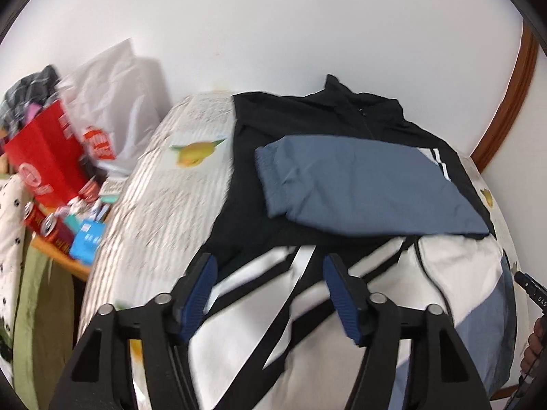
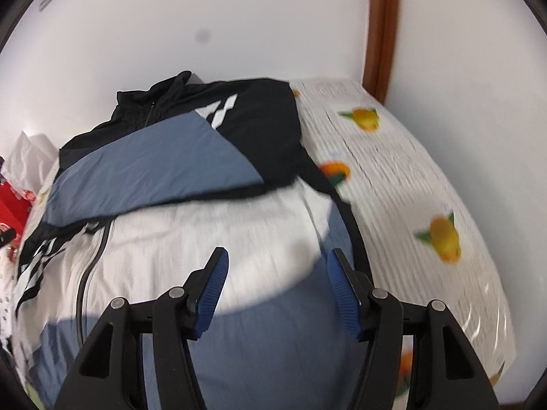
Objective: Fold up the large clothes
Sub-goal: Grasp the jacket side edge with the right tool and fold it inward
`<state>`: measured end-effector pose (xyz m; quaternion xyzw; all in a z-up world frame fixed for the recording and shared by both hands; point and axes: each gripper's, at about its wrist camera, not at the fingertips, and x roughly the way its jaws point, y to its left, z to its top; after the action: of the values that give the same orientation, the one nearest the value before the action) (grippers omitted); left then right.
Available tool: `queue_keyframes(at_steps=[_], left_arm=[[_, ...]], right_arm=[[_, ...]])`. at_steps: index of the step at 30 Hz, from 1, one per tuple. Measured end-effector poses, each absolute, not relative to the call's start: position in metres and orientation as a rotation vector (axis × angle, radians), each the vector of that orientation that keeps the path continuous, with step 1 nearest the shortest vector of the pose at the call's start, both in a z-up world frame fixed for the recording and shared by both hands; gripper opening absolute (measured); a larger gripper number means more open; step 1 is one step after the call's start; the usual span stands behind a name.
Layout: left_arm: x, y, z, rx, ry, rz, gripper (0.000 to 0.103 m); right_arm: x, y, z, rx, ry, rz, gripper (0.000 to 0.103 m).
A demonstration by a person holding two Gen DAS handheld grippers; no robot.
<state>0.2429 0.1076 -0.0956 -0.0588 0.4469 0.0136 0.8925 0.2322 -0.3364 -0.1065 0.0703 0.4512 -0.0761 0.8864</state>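
Observation:
A black, white and grey-blue zip jacket (image 1: 307,143) lies front up on the bed, collar toward the wall. Its grey-blue sleeve (image 1: 362,184) is folded across the chest; the same sleeve shows in the right wrist view (image 2: 154,171). My left gripper (image 1: 268,266) is open and empty above the white lower panel with black stripes (image 1: 266,307). My right gripper (image 2: 275,263) is open and empty above the white and grey-blue lower part of the jacket (image 2: 222,239). The right gripper's edge and a hand show at the far right of the left wrist view (image 1: 533,307).
The bed has a white quilted cover with orange fruit prints (image 2: 410,188). A white wall stands behind it, with a brown wooden frame (image 2: 383,34) at the right. Left of the bed is a low table (image 1: 71,263) with a red box (image 1: 48,157), cans, packets and a white bag.

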Motion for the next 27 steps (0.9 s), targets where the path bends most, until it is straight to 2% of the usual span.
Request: queue_keyframes(at_steps=[6,14,21,23,26,27], left_arm=[[0.188,0.13,-0.116,-0.141,0.965,0.072,0.078],[0.129,0.145,-0.162,-0.186,1.037,0.087,0.079],[0.109,0.129,-0.169,-0.13,1.019,0.081,0.079],[0.107,0.123,-0.17,-0.104,1.012,0.099,0.079],[0.106,0.119,-0.172,-0.097,1.005,0.132,0.079],[0.106,0.119,-0.172,-0.096,1.004,0.14,0.079]], right_arm=[[0.185,-0.352,-0.122,0.089,0.956,-0.212,0.067],[0.147,-0.359,-0.155,0.073,1.001,-0.178,0.067],[0.136,-0.355,-0.173,0.076,0.998,-0.173,0.065],[0.135,-0.353,-0.173,0.075,0.991,-0.178,0.063],[0.134,-0.35,-0.173,0.058,0.981,-0.161,0.055],[0.134,-0.349,-0.172,0.049,0.978,-0.156,0.049]])
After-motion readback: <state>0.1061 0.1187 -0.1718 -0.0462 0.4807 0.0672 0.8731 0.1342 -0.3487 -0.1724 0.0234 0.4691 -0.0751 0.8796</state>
